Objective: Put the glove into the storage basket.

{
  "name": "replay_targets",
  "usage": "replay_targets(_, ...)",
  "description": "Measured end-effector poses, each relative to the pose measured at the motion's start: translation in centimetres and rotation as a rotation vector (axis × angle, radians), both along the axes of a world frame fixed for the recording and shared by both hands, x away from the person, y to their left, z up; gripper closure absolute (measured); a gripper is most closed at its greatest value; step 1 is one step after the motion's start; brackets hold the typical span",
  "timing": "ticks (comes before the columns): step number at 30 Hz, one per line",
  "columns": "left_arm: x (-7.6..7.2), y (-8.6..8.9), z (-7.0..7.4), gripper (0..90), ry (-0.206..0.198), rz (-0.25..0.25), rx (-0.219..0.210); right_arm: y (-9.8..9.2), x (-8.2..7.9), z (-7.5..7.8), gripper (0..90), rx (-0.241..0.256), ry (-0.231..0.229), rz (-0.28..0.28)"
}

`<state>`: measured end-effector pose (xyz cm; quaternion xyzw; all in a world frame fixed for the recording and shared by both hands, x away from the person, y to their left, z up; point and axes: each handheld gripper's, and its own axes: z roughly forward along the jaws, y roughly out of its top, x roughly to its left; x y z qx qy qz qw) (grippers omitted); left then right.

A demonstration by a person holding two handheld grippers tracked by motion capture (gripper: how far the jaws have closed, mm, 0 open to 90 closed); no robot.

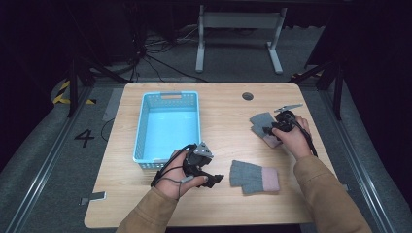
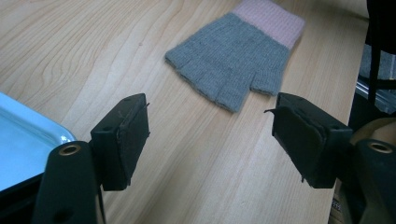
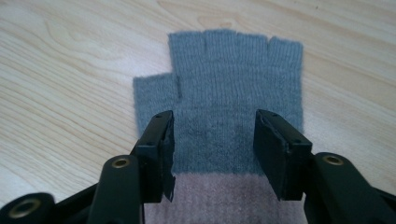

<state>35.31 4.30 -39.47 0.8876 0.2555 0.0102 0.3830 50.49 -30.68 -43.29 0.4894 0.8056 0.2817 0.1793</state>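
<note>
Glove (image 3: 236, 107) between right gripper's (image 3: 212, 154) fingers (image 3: 159, 149)

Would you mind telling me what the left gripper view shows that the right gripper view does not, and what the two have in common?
Left gripper view alone: a corner of the blue basket, and a whole grey fingerless glove with a pink cuff, lying flat ahead of the left gripper, whose jaws stand wide apart and hold nothing.

Right gripper view alone: the other grey glove seen close, with the right gripper open over it, a jaw on either side of its palm near the pink cuff.

Both: the wooden table and open black jaws.
</note>
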Motion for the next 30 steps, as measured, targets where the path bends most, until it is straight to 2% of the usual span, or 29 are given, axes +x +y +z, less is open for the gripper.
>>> replay_targets(2,0.0,0.0,0.0,27.8,0.001,-0.002,0.003,0.1,0.2,-0.6,46.3,-0.02,0.015,0.011)
replay_targets(4,0.0,-0.1,0.0,27.8,0.0,-0.002,0.004,0.1,0.1,-1.0,47.1,-0.011,0.01,0.002)
replay_targets(9,-0.1,-0.2,-0.1,27.8,0.003,-0.004,0.005,0.2,0.2,-1.0,52.2,-0.018,0.013,0.004)
replay_targets(12,-0.1,-0.2,-0.1,27.8,0.003,-0.004,0.005,0.0,0.3,-0.9,57.8,-0.01,0.02,0.009)
replay_targets(17,-0.1,-0.2,-0.1,27.8,0.002,-0.004,0.005,0.2,0.3,-0.6,73.8,-0.032,0.038,0.009)
replay_targets(19,-0.1,-0.2,-0.1,27.8,0.003,-0.001,0.003,0.2,0.4,-0.6,76.9,-0.036,0.043,0.012)
replay_targets(25,-0.1,0.0,0.0,27.8,-0.001,-0.002,0.001,0.4,0.3,-0.3,80.4,-0.053,0.038,0.024)
replay_targets(30,-0.1,0.0,0.1,27.8,0.0,0.001,-0.002,0.3,-0.2,0.5,80.9,-0.029,0.028,0.042)
